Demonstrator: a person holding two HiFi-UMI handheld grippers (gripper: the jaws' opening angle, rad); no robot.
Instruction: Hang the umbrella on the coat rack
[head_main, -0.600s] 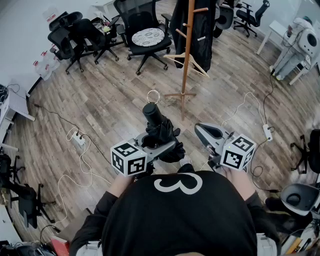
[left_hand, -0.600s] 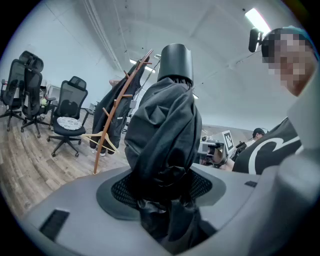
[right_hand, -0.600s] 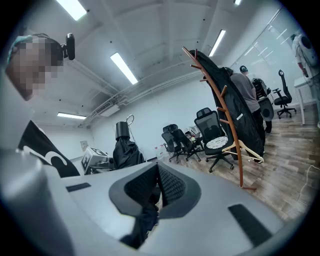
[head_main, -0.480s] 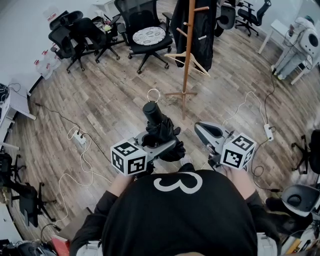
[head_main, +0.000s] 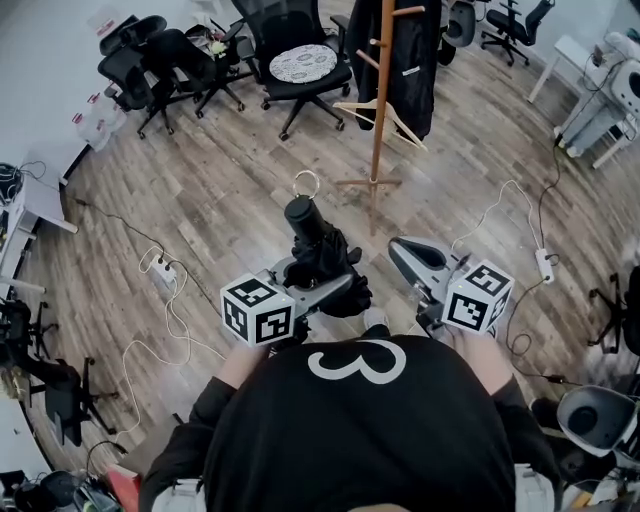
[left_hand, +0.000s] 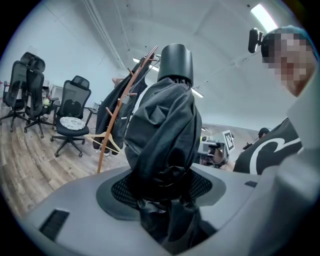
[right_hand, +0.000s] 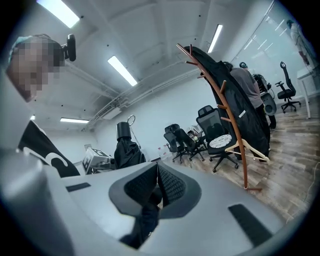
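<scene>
Left gripper (head_main: 312, 288) pinches the umbrella (head_main: 316, 246) — lower end hidden — right gripper (head_main: 402, 253) closed, empty.

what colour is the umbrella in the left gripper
The umbrella is black; clearest in the left gripper view.

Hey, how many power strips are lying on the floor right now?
2. The left power strip lies on the wood floor at the head view's left side; the right power strip lies at its right side. Others may be hidden.

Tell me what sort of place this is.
Probably an office or lab workspace: rolling office chairs, a wooden coat rack, and a power strip lying on the wood-look floor.
</scene>
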